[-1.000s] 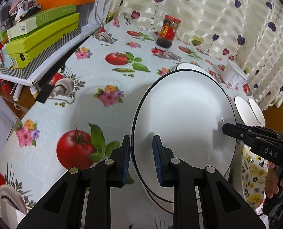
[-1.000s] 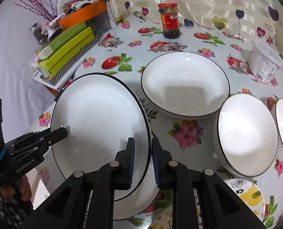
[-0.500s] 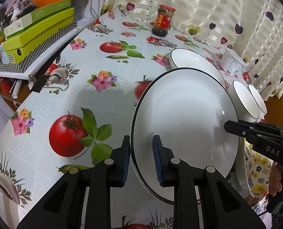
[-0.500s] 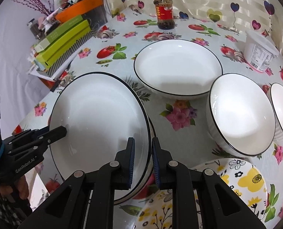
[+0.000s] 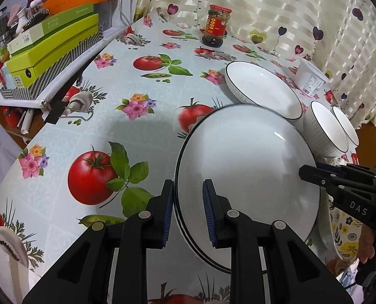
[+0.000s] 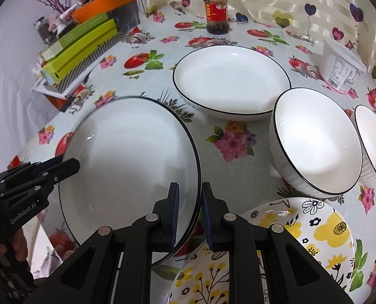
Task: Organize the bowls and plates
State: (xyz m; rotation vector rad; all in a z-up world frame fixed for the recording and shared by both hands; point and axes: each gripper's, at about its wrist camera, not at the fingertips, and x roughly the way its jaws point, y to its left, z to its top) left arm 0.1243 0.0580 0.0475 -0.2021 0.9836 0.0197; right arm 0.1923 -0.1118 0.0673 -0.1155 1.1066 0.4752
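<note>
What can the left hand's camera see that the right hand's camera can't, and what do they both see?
Only the left wrist view shows the big tomato print on the tablecloth in front of the left gripper.

Only the right wrist view shows most of the yellow flower plate and the whole inside of the wide white bowl.

Both show the big white plate, each gripper with its jaws over a plate edge, including the right gripper, the red-lidded jar, the white tub and two small bowls.

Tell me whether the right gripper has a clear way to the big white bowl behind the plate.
Probably not yet: the right gripper is closed over the rim of the white plate. Past that, only bare tablecloth lies before the large white bowl.
</note>
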